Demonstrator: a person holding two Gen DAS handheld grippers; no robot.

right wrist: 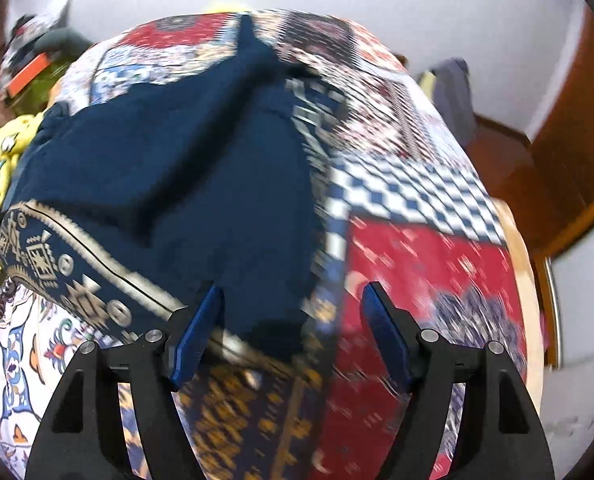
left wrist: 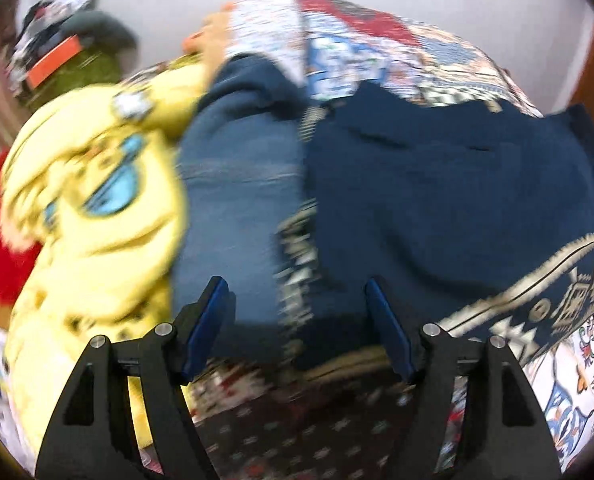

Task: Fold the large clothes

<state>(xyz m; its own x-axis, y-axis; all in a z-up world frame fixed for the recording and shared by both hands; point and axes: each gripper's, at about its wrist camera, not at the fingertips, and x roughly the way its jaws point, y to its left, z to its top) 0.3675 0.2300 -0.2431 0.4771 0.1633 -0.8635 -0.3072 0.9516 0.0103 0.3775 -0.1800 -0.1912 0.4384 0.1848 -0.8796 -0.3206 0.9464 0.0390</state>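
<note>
A large navy garment [left wrist: 437,200] with a cream patterned border [left wrist: 557,280] lies spread on a patchwork bedspread [left wrist: 357,40]. My left gripper [left wrist: 293,282] hovers over its near edge, jaws wide apart, with nothing between the blue pads [left wrist: 209,320]. A lighter blue cloth [left wrist: 233,200] lies to the left of the navy part. In the right wrist view the same garment [right wrist: 201,168] stretches away up the bed, with its border [right wrist: 57,248] at the left. My right gripper [right wrist: 292,287] is open above the garment's near right corner, holding nothing. Both views are motion-blurred.
A yellow printed garment [left wrist: 97,200] is heaped left of the navy one, with something red [left wrist: 1,248] beyond it. A cluttered pile [left wrist: 57,52] sits at the far left. The bedspread [right wrist: 417,248] extends right to the bed edge. A wooden door [right wrist: 569,140] and a grey cloth [right wrist: 453,88] are at the right.
</note>
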